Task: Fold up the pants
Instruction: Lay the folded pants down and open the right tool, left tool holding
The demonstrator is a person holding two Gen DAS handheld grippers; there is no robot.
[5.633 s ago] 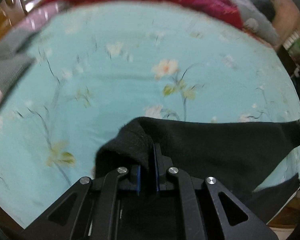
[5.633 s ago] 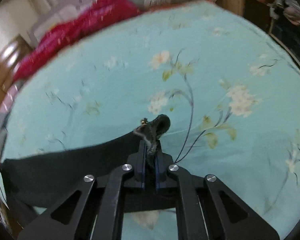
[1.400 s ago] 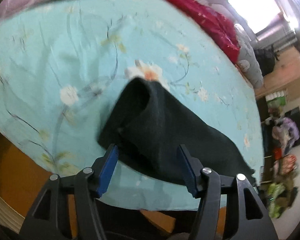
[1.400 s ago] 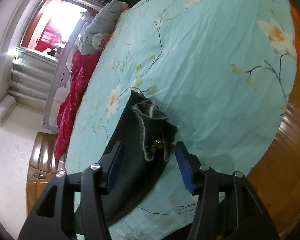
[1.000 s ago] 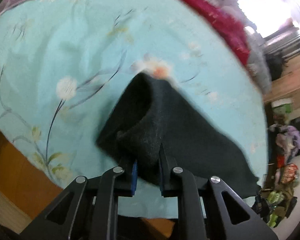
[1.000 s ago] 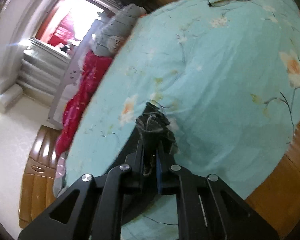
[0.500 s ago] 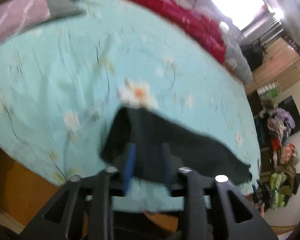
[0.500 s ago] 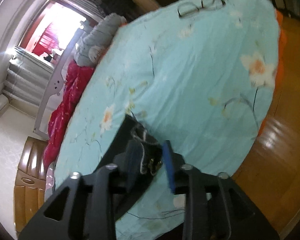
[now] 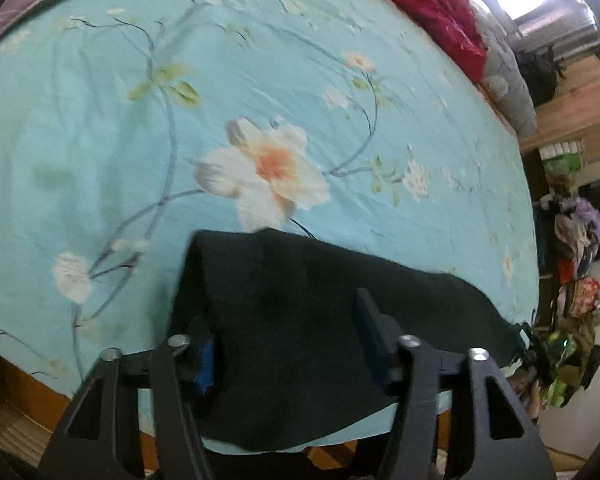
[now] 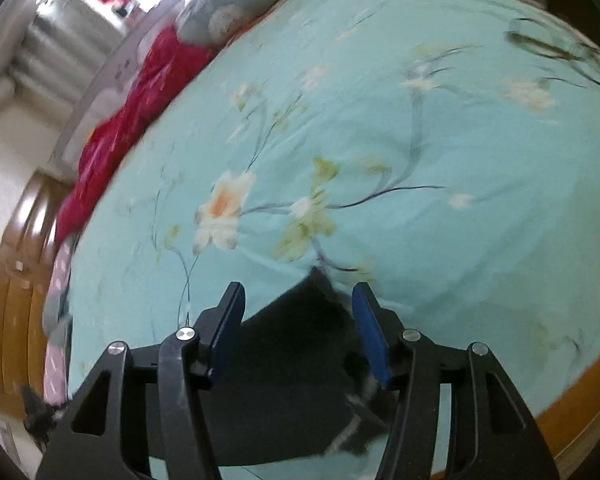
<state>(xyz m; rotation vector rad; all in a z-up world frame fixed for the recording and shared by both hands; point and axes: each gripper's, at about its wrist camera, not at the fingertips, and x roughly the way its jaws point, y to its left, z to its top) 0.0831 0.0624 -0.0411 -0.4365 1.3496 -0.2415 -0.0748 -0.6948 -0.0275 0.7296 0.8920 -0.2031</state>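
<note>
Black pants (image 9: 320,312) on turquoise, white-flowered bedsheet (image 9: 100,120).

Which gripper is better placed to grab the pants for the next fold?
Probably the left gripper: its open fingers straddle a raised fold of the black pants. The right gripper, also open, only frames a corner.

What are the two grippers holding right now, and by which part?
Nothing. The left gripper and right gripper are both open over the black pants.
</note>
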